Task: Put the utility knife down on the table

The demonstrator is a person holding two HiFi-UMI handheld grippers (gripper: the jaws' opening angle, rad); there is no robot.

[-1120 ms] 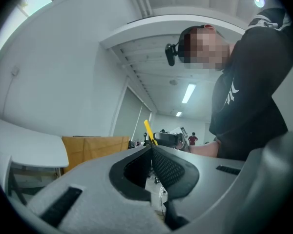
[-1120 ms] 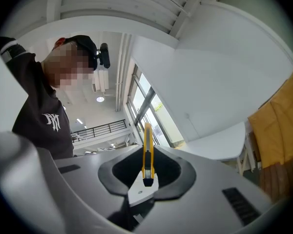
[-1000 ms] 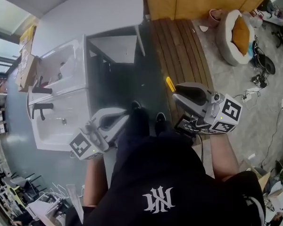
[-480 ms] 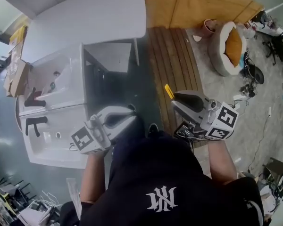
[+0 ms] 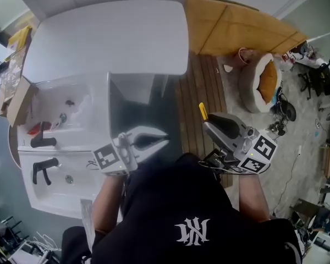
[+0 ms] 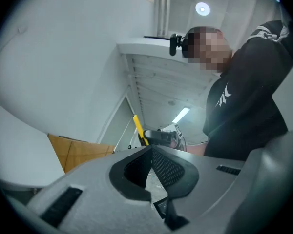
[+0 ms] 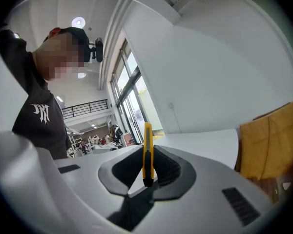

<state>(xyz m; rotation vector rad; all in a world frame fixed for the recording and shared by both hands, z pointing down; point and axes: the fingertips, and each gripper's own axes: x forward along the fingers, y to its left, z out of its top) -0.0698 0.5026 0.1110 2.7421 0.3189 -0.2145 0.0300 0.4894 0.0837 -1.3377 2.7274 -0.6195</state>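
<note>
My right gripper (image 5: 207,120) is shut on a yellow utility knife (image 5: 203,110), whose tip sticks out past the jaws over the wooden slat floor. In the right gripper view the utility knife (image 7: 147,151) stands upright, clamped between the dark pads at my right gripper (image 7: 147,172). My left gripper (image 5: 164,138) is shut with nothing in it, held near the white table's (image 5: 110,37) front edge. From the left gripper view, the left gripper (image 6: 151,152) has its pads meeting, and the knife (image 6: 138,129) shows beyond them in the other gripper.
A white sink unit (image 5: 60,125) with black taps (image 5: 43,141) stands at the left. An orange panel (image 5: 236,29) lies at the back right, and a round pet bed (image 5: 261,81) sits on the floor at the right. Cardboard boxes (image 5: 14,92) are at the far left.
The view has tipped toward the white table, which now fills more of the top. Both grippers have shifted slightly forward, the right one still holding the knife.
</note>
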